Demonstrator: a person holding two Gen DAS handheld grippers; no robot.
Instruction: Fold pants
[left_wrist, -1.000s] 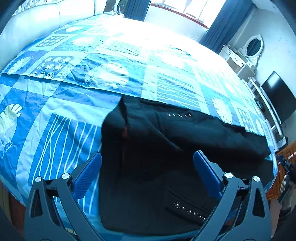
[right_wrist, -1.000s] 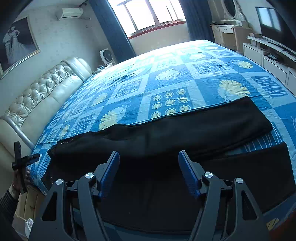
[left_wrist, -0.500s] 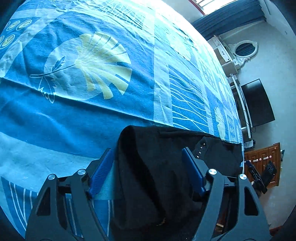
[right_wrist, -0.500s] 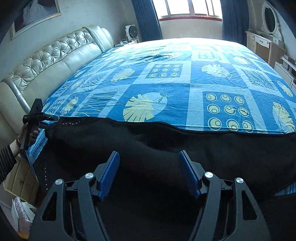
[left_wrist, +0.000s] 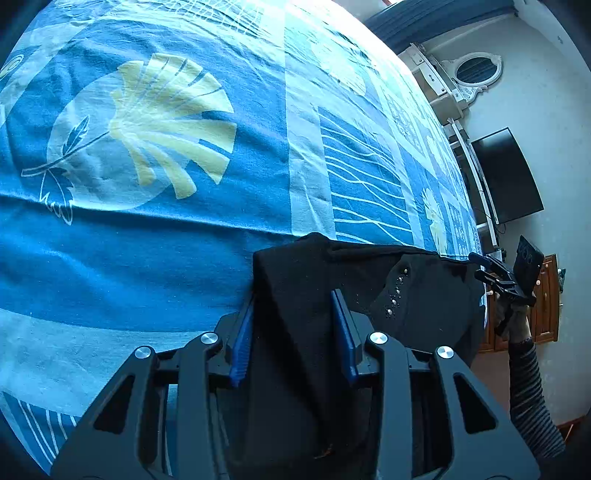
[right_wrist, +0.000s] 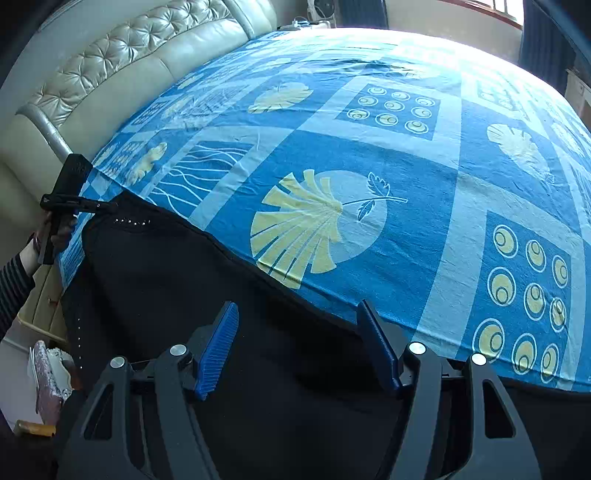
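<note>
Left gripper (left_wrist: 295, 314): I hold it low over the near edge of the bed, its two blue pads drawn in against a thick bunched fold of black cloth, so it is clamped on the pants.
Right gripper (right_wrist: 299, 343): I hold it above the dark fabric with its blue pads standing wide apart; nothing sits between them that they press on.
Pants (right_wrist: 177, 280): black, lying along the near edge of the bed. In the right wrist view they spread from my gripper toward the left, where the waist end carries a short row of small silver studs (right_wrist: 133, 221). In the left wrist view the gathered part rises between the pads and the rest trails to the right, with more studs (left_wrist: 397, 291) showing on a flap.
Bedspread (left_wrist: 147, 129): blue with pale squares, yellow fan-leaf prints, white wavy lines and ringed circles; it covers the whole bed, far beyond the pants.
Headboard (right_wrist: 122, 70): cream, tufted, on the far left in the right wrist view.
My other tool, cross view: from the left wrist camera, the right gripper's black body (left_wrist: 509, 277) shows at the right edge, held by my hand in a striped sleeve; from the right wrist camera, the left one (right_wrist: 70, 199) shows at the left edge by the waist end.
Television (left_wrist: 506, 177): dark screen against the right wall.
Oval mirror (left_wrist: 476, 70): white-framed, far right.
</note>
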